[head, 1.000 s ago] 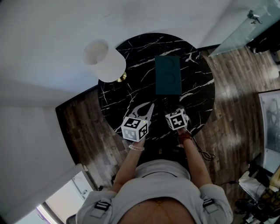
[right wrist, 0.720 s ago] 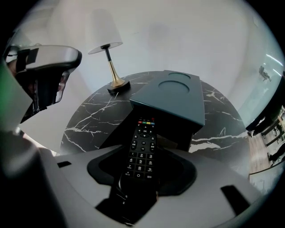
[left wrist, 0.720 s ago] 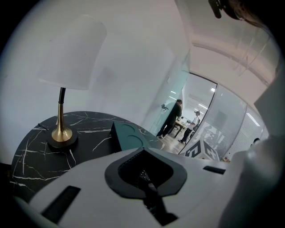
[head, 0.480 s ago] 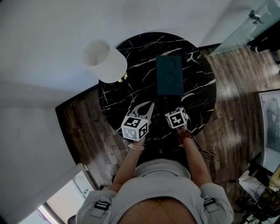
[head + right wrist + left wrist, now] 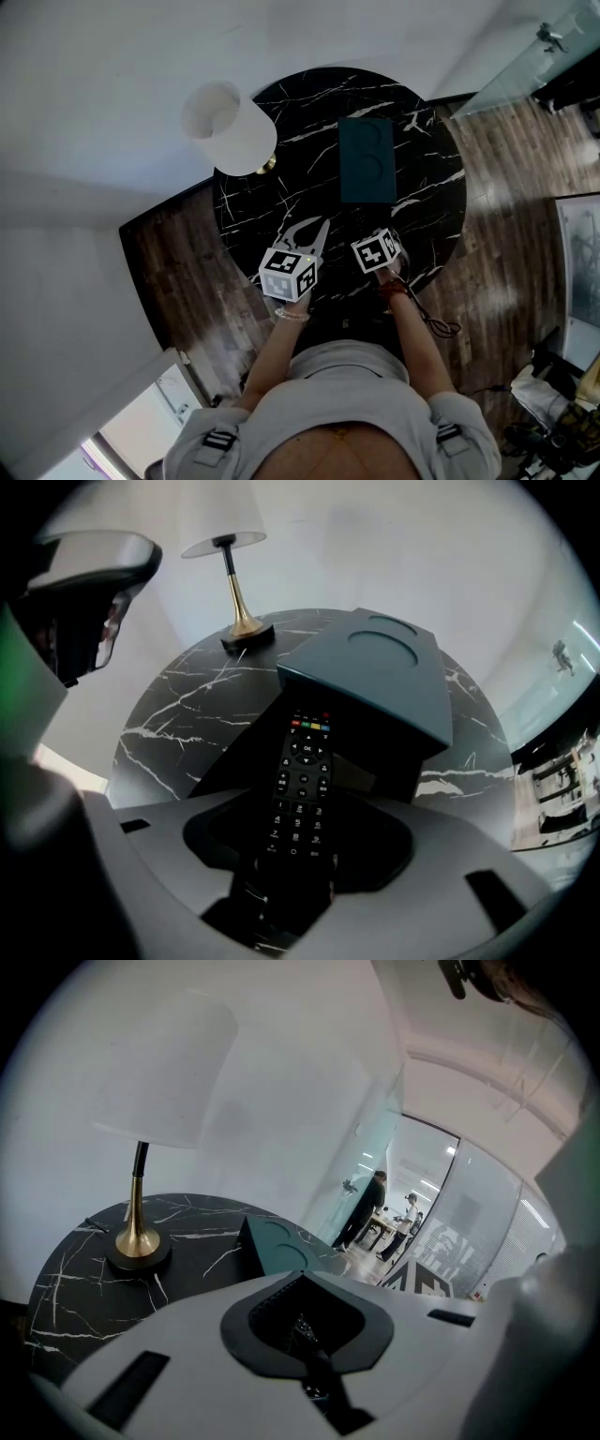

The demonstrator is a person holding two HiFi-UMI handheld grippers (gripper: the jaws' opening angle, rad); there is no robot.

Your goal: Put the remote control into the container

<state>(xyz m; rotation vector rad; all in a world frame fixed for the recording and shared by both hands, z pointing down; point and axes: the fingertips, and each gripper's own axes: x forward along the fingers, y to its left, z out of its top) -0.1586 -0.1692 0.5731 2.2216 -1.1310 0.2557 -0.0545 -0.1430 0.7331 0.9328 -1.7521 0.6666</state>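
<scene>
Right gripper (image 5: 298, 841) was clamped on the near end of the remote control (image 5: 300, 780), jaws closed onto its sides, button face up, coloured button row at the far end. The remote pointed straight at the open dark mouth of the container (image 5: 375, 677), a dark teal box with 2 round recesses on its top. The remote's far tip sat right at that mouth under the top lip; could not tell if it was inside. The remote looked raised off the table (image 5: 253, 206), a round black marble top with white veins. In the head view the container (image 5: 367, 159) lay on the far right part of the table, the right gripper just in front of its near end. Left gripper (image 5: 302, 1307) had its jaws closed together with nothing between them; it hovered over the near edge of the table, left of the right gripper and near it. The lamp (image 5: 230, 127), white shade on a brass base (image 5: 138, 1241), stood at the far left rim, well apart from the container. Dark wood floor (image 5: 178, 272) surrounded the table. 2 people (image 5: 370, 1208) stood far back beyond a glass partition in the left gripper view.
</scene>
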